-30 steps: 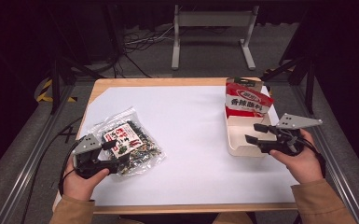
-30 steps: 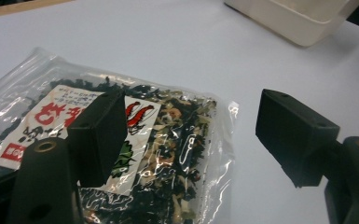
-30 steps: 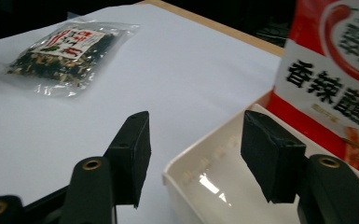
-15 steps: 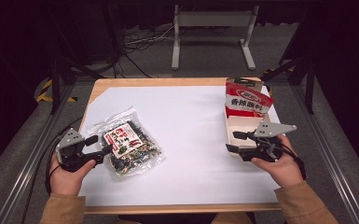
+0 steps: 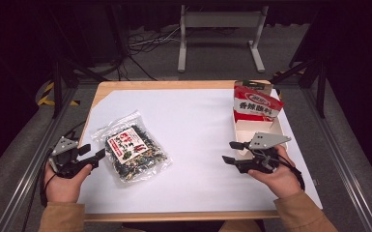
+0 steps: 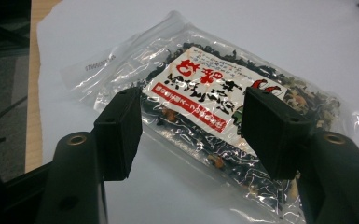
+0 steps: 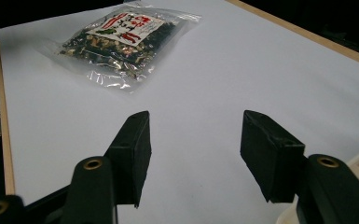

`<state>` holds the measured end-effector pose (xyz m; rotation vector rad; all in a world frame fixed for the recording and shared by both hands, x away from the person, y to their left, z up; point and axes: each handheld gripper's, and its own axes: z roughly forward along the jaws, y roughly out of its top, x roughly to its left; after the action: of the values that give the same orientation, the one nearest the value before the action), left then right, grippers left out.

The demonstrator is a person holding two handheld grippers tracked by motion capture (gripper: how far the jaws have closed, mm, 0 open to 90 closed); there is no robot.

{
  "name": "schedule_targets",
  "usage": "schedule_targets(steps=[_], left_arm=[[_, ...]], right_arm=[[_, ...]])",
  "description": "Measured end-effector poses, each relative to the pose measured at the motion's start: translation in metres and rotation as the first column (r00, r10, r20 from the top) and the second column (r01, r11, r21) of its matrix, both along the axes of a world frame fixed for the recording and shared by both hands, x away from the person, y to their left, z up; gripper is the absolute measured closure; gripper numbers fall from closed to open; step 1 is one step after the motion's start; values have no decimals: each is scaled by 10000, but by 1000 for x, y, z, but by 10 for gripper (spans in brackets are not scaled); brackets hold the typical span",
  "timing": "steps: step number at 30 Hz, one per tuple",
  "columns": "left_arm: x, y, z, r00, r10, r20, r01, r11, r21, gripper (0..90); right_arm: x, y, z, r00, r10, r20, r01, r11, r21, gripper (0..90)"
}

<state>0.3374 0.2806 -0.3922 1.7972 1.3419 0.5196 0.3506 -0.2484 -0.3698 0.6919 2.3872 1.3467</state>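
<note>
A clear packet of dried food (image 5: 134, 153) is lying flat on the white sheet covering the bench (image 5: 198, 121), toward its left side, and it is being approached by the left gripper (image 5: 96, 155) from the left edge. In the left gripper view the packet (image 6: 214, 116) is seen just beyond the pads, whose jaws have just been closing while nothing is yet being pressed between them; they are standing apart, with the packet's near edge lying below and ahead. The right gripper (image 5: 231, 152) is being held parted and empty over bare sheet, just beside the open cardboard box (image 5: 276, 129) at the right edge, in which a red snack bag (image 5: 257, 102) is standing upright.

As a judgement, the work is being begun rather than finished: the red bag is already sitting in the box, while the packet is not yet being gripped or lifted, and its carry across is still being awaited.

Wide open sheet is lying between packet and box, so a clear path is being offered. The packet is resting near the left border, so the left gripper is working close to the bench's edge.
</note>
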Motion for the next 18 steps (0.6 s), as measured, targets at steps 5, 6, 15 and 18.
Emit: schedule_targets(steps=[5, 6, 15, 18], left_arm=[[1, 5, -6, 9995, 24, -312, -28, 9999, -146, 326], [1, 6, -7, 9993, -18, -378, 10, 9998, -207, 309], [24, 9, -15, 9984, 371, -438, -384, 9988, -307, 253], [37, 9, -16, 9977, 522, -421, -534, 9981, -291, 229]], right_arm=[[1, 4, -4, 10000, 72, -39, -72, 10000, 12, 420], [1, 5, -5, 9999, 83, -66, -82, 10000, 25, 418], [4, 10, -7, 9998, 199, -74, -199, 9998, 41, 403], [5, 10, -8, 9997, 201, -109, -201, 9998, 31, 398]])
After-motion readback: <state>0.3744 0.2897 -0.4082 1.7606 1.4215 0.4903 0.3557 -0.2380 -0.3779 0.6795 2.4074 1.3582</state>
